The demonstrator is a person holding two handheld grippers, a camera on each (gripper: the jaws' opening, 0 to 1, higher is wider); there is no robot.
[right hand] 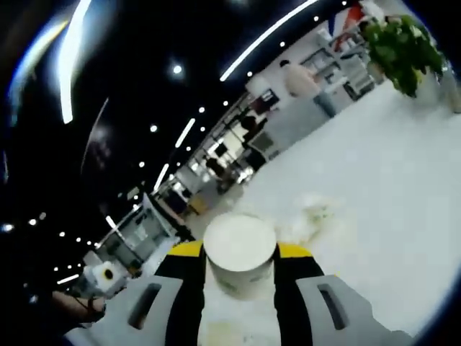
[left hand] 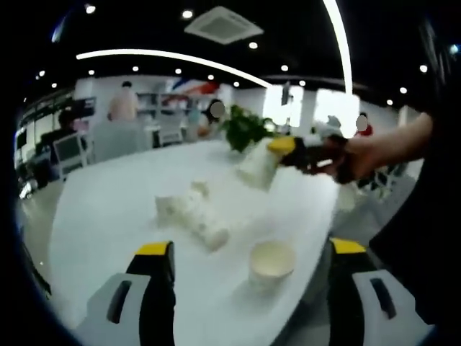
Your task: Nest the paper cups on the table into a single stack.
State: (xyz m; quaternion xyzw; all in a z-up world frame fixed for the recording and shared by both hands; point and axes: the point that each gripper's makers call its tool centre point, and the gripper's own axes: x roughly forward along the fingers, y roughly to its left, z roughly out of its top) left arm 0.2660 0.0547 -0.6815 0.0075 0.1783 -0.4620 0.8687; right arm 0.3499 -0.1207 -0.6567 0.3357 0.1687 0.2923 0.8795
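white paper cups (left hand: 271,261), white table (left hand: 108,209), green plant (left hand: 243,130)

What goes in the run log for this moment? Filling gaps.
right tongs: shut on paper cup, lifted | left tongs: open, over upright cup | lying cup stack on table

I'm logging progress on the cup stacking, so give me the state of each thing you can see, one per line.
Right gripper: shut on a white paper cup, held in the air.
Left gripper: open, empty, above the table.
Short white paper cup stack: lying on its side.
Single white paper cup: upright, mouth up, near the edge of the white table.
Green potted plant: upright at the far edge.
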